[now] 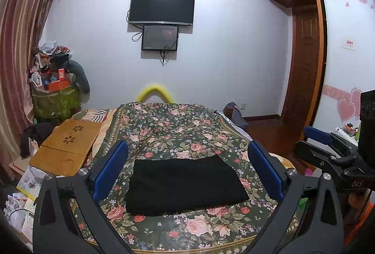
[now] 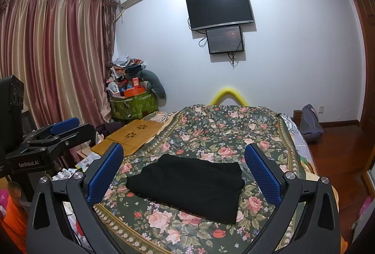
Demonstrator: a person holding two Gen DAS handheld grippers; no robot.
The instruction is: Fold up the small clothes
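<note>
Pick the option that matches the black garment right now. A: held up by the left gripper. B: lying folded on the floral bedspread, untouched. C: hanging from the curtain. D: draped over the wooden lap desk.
B: the black garment lies folded on the floral bedspread, with both grippers' jaws open and empty around it.

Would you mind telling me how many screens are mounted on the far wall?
2: a large dark screen high on the wall, and a smaller screen directly beneath it, with cables hanging below. None appear hidden.
</note>
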